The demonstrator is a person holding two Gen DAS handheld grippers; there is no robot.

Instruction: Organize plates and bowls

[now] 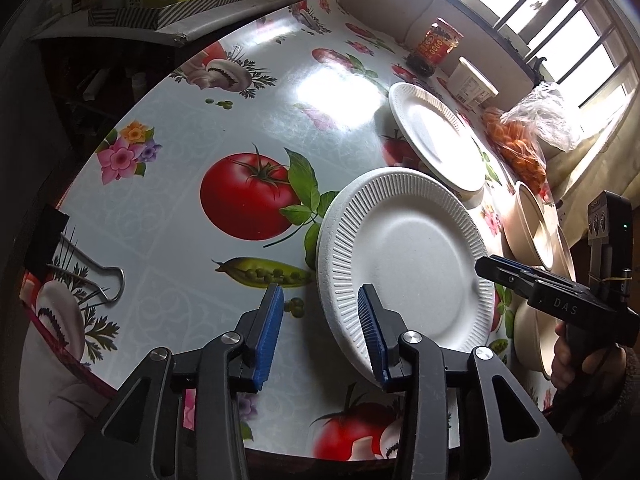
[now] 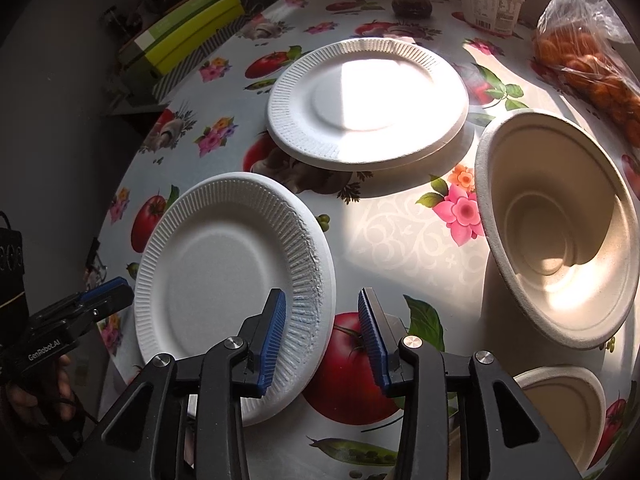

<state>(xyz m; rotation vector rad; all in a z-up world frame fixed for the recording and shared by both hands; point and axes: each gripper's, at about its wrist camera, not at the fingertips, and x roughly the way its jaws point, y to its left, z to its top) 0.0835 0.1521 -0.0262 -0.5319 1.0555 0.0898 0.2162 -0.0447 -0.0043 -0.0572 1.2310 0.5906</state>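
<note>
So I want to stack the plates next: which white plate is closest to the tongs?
The ribbed plate right at both tongs, its rim overlapping their tips; the other plate lies farther back, half in sunlight.

The near paper plate (image 2: 224, 280) and the far paper plate (image 2: 368, 100) are white with ribbed rims, and the two bowls (image 2: 560, 224) (image 2: 568, 408) are pale beige. The tablecloth (image 1: 180, 152) is pale blue-grey, printed with red tomatoes, green pea pods, mushrooms and pink flowers. Both grippers (image 1: 320, 320) (image 2: 322, 320) are black with ridged blue pads.

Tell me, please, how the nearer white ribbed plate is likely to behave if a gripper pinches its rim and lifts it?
The nearer white plate looks like thin moulded foam, so probably very light. Pinched at the ribbed rim, it may flex or dent. On the glossy tablecloth it would likely slide when nudged.
</note>
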